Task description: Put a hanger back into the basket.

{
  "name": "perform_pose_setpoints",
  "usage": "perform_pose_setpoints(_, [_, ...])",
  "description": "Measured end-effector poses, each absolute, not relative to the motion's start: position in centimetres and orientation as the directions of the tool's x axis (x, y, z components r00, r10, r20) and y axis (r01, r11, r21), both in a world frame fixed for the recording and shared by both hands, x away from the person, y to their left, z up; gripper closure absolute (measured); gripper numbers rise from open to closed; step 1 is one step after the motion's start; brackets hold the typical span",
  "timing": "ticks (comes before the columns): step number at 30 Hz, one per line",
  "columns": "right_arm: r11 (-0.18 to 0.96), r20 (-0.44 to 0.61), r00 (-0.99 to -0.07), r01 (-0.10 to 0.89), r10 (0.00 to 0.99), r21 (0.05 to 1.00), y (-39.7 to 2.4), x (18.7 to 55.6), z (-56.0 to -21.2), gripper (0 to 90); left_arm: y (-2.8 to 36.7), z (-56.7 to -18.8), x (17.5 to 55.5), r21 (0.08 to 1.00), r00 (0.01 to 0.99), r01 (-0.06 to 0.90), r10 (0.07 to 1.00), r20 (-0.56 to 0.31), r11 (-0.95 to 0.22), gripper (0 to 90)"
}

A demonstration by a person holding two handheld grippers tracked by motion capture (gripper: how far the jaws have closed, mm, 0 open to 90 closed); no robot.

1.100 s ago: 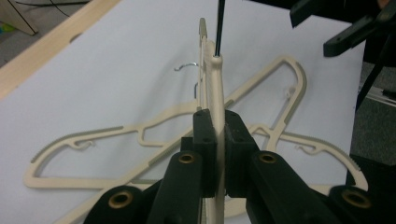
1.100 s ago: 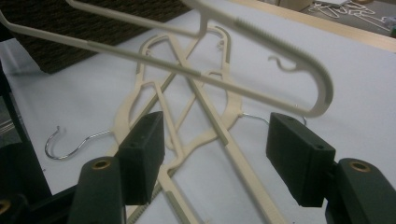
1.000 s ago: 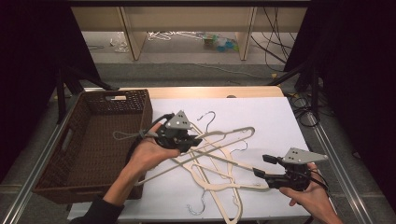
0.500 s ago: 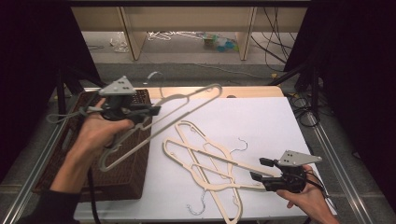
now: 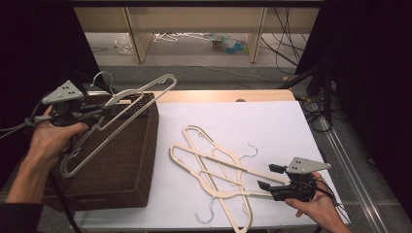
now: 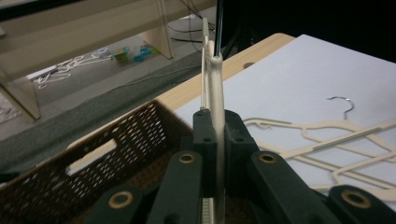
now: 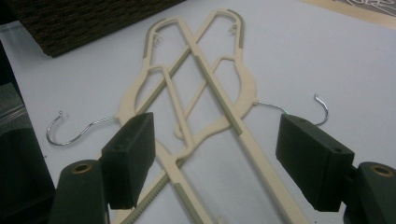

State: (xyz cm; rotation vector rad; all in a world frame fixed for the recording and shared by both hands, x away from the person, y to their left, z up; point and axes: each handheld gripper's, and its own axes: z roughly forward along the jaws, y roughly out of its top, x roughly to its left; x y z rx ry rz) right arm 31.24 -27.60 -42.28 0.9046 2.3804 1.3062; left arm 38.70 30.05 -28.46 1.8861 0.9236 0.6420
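Left gripper clamped on hanger above basket.
Hanger tilted, hook toward the far side. Right gripper: jaws have just been opening, now apart, over the two crossed hangers lying on the tabletop, gripping nothing.

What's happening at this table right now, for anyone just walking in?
A person is clearing cream hangers off a white table into a brown wicker basket. The left gripper is shut on one hanger and holds it above the basket. The right gripper, its jaws just opened wider, sits over two crossed hangers lying flat on the table, with their bars between the jaws but not pinched.
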Motion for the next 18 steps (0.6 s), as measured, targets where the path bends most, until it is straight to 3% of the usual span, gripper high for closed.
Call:
perform_pose_setpoints(9, [0.401,0.063,-0.772,0.396,0.633,0.826,-27.5,31.3,-42.5,29.6,34.4,-32.5,38.3,0.887,0.519,0.394,0.855,0.004,-0.243,85.5])
perform_pose_setpoints(18, [0.404,0.064,-0.775,0.396,0.629,0.824,-27.4,31.3,-42.7,29.6,36.1,-34.3,37.6,0.882,0.501,0.420,0.865,-0.029,-0.214,85.5])
